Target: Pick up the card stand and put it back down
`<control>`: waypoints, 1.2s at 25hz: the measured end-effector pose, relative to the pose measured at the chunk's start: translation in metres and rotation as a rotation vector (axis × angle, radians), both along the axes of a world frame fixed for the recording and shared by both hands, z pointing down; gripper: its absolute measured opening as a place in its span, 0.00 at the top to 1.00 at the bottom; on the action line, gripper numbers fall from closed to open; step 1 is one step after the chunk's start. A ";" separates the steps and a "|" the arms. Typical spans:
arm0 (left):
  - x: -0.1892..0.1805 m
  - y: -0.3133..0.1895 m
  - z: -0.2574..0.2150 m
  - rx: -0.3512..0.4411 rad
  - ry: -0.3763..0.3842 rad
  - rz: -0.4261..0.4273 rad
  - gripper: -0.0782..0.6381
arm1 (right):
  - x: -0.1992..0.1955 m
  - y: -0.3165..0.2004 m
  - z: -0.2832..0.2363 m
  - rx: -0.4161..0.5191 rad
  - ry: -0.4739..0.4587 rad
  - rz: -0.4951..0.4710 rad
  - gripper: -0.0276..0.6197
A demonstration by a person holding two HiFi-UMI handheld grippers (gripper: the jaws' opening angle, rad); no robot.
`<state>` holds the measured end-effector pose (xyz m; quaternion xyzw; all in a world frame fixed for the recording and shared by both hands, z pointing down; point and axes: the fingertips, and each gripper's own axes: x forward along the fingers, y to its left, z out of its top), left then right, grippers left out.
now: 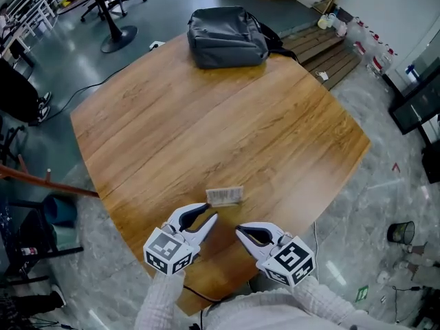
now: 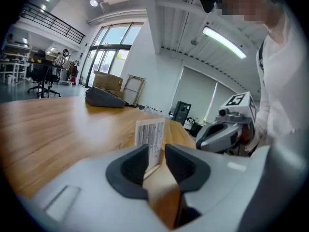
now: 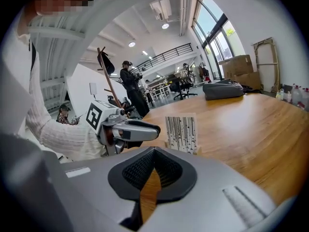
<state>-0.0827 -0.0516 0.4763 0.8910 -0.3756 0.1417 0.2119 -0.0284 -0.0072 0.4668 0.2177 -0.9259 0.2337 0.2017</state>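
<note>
The card stand (image 1: 225, 196) stood on the wooden table (image 1: 206, 115), near its 6 o'clock edge, holding a bar-printed card (image 2: 150, 133) upright in its slot. My left gripper (image 1: 210, 212) sat at the stand's 7 o'clock, jaws partly apart, the card's edge in line with the gap but neither pad pressing it. My right gripper (image 1: 239, 229) lay at 5 o'clock, jaws closed together on nothing. A grey backpack (image 1: 227, 36), its contents unseen, rested at the table's 12 o'clock edge.
</note>
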 end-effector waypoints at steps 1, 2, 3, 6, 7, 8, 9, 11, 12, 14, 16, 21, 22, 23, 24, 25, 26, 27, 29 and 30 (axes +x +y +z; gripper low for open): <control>-0.002 -0.003 0.002 -0.003 -0.004 0.002 0.75 | 0.000 0.000 0.002 -0.006 0.000 0.003 0.96; -0.003 -0.006 0.005 -0.008 -0.009 0.006 0.74 | 0.000 0.000 0.003 -0.010 -0.001 0.007 0.96; -0.005 -0.008 0.009 -0.015 -0.016 0.013 0.73 | 0.000 0.000 0.005 -0.014 -0.001 0.010 0.96; -0.009 -0.015 0.019 -0.024 -0.042 0.041 0.72 | -0.001 0.001 0.009 -0.024 0.000 0.016 0.96; -0.009 -0.017 0.022 -0.020 -0.053 0.053 0.71 | -0.001 0.001 0.011 -0.027 0.001 0.018 0.96; -0.008 -0.019 0.024 -0.017 -0.062 0.069 0.70 | -0.001 0.001 0.012 -0.030 0.001 0.020 0.96; -0.007 -0.020 0.027 -0.016 -0.068 0.085 0.69 | -0.001 0.000 0.013 -0.032 0.002 0.024 0.96; -0.005 -0.022 0.032 -0.013 -0.078 0.113 0.67 | -0.001 -0.001 0.016 -0.038 0.002 0.033 0.96; -0.004 -0.023 0.034 -0.011 -0.085 0.123 0.66 | -0.001 -0.001 0.017 -0.041 0.003 0.037 0.96; -0.002 -0.025 0.038 -0.006 -0.100 0.140 0.65 | -0.001 -0.002 0.020 -0.046 0.003 0.044 0.96; 0.001 -0.028 0.040 -0.001 -0.106 0.159 0.64 | -0.001 -0.003 0.022 -0.053 0.004 0.047 0.96; 0.006 -0.028 0.046 0.011 -0.141 0.209 0.62 | 0.001 -0.001 0.028 -0.071 0.009 0.053 0.96; 0.007 -0.027 0.047 0.013 -0.148 0.219 0.62 | 0.002 0.000 0.030 -0.074 0.010 0.055 0.96; 0.008 -0.028 0.047 0.015 -0.151 0.230 0.62 | 0.003 0.000 0.031 -0.078 0.011 0.056 0.96; 0.010 -0.028 0.046 0.015 -0.148 0.242 0.62 | 0.004 0.000 0.033 -0.082 0.012 0.058 0.96; 0.012 -0.027 0.045 0.013 -0.141 0.253 0.62 | 0.005 0.000 0.034 -0.084 0.012 0.059 0.96; 0.013 -0.027 0.043 0.010 -0.131 0.263 0.62 | 0.006 0.000 0.034 -0.086 0.013 0.060 0.96; 0.013 -0.027 0.043 0.007 -0.128 0.274 0.61 | 0.006 0.000 0.035 -0.086 0.013 0.062 0.96; 0.014 -0.025 0.042 0.006 -0.145 0.298 0.61 | 0.007 0.001 0.036 -0.088 0.011 0.061 0.96; 0.013 -0.024 0.042 0.006 -0.160 0.309 0.61 | 0.008 0.002 0.036 -0.089 0.010 0.059 0.96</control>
